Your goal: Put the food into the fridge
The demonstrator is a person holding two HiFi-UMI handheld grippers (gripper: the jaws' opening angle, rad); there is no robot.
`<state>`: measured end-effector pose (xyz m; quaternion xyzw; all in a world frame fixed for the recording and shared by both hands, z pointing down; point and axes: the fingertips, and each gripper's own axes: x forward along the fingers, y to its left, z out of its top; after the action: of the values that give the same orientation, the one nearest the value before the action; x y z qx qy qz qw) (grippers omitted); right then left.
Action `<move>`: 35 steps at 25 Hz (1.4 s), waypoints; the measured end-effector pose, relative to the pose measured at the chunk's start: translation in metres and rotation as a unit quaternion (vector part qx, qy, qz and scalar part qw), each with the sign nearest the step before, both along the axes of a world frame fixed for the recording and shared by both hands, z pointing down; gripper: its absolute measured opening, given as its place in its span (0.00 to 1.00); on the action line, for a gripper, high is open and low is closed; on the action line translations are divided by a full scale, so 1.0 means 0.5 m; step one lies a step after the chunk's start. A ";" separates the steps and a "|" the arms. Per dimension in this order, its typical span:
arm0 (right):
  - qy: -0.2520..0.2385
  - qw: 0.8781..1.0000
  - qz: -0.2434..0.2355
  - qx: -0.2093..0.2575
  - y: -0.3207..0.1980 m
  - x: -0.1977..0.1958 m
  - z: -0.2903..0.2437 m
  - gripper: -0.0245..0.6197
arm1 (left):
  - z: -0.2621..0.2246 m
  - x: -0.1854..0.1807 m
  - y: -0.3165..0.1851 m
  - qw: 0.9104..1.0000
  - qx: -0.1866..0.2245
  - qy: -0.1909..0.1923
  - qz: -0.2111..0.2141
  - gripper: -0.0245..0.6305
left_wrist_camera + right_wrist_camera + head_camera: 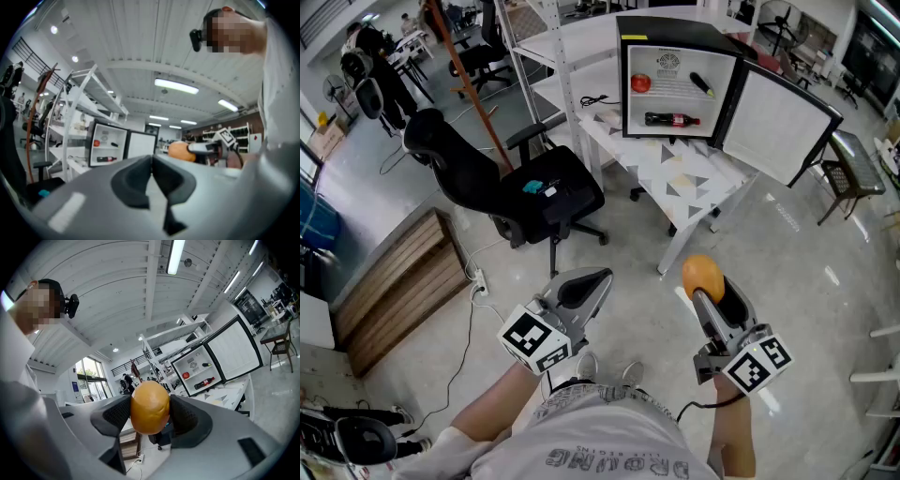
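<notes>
Right gripper [709,292] is clamped on 1 orange [149,406], jaws spread wide around it. It's held level, well out in front of the mini fridge [675,26], so the orange is not inside yet. Left gripper [581,286] is just as far out from the fridge, jaws together with nothing between them. Fridge door [778,122] hangs open on the right, seen from the front. Upper shelf has 1 red round fruit [640,82] and 1 dark item [701,84]. Lower shelf has 1 cola bottle [672,119] lying flat (red label). The fridge sits on a white table [694,178], with a black office chair [534,192] to its left.
</notes>
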<state>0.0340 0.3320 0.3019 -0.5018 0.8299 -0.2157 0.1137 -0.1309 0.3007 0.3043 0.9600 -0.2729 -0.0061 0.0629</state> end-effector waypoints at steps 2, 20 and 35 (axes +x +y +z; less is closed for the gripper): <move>0.000 1.000 -0.001 0.002 -0.004 0.002 -0.004 0.45 | -0.002 0.003 -0.004 1.000 0.001 0.001 0.000 0.05; -0.009 1.000 -0.005 0.017 -0.009 0.035 -0.011 0.45 | -0.008 0.026 -0.001 1.000 0.011 -0.004 -0.018 0.05; -0.007 1.000 -0.013 0.028 0.061 0.097 -0.015 0.45 | -0.012 0.082 0.064 0.999 0.026 -0.003 -0.026 0.05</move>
<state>0.0823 0.3624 0.2946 -0.4863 0.8412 -0.1974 0.1302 -0.0900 0.3327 0.2985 0.9539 -0.2975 -0.0123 0.0368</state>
